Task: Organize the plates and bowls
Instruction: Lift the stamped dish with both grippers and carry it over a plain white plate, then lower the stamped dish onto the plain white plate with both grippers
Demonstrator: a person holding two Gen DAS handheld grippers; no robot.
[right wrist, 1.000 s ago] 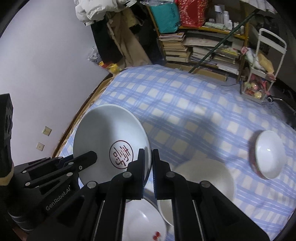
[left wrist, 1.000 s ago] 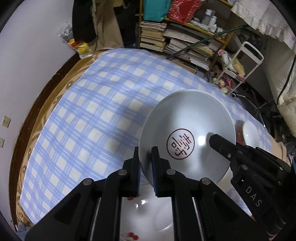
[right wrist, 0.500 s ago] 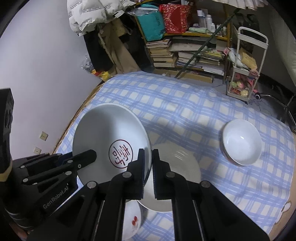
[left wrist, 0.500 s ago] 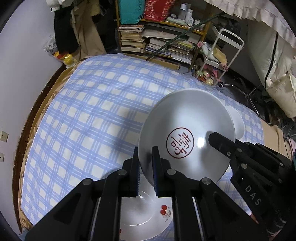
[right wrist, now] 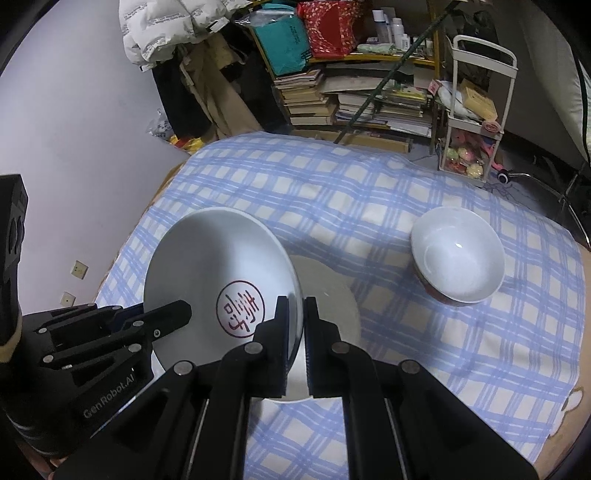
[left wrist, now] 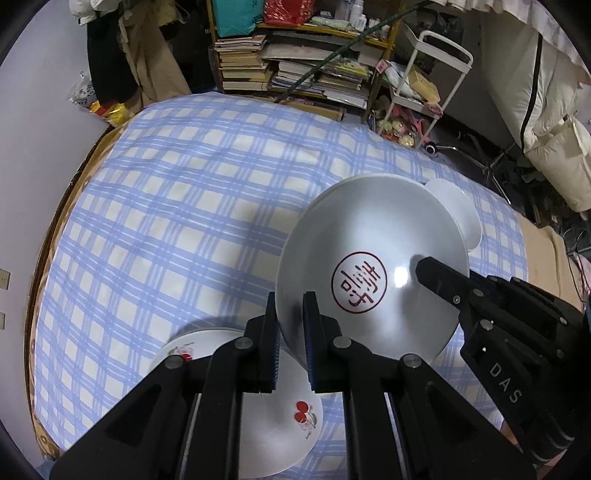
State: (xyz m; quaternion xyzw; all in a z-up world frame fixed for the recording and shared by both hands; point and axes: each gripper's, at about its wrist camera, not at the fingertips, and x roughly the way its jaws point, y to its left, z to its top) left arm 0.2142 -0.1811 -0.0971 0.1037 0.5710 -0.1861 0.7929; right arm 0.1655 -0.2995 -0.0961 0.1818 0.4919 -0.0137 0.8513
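Both grippers are clamping opposite rims of the plate (left wrist: 373, 273), left gripper (left wrist: 290, 321) and right gripper (right wrist: 295, 317), holding it tilted above the checked bed (left wrist: 184, 206), near the bowl (right wrist: 458, 254).

1. A blue and white checked cloth (left wrist: 184, 206) covers the table.
2. Behind the table, a shelf holds stacked books (right wrist: 306, 99) and papers.
3. A white wire cart (right wrist: 476, 110) stands at the right of the shelf.
4. A white padded jacket (right wrist: 166, 26) hangs near the wall.
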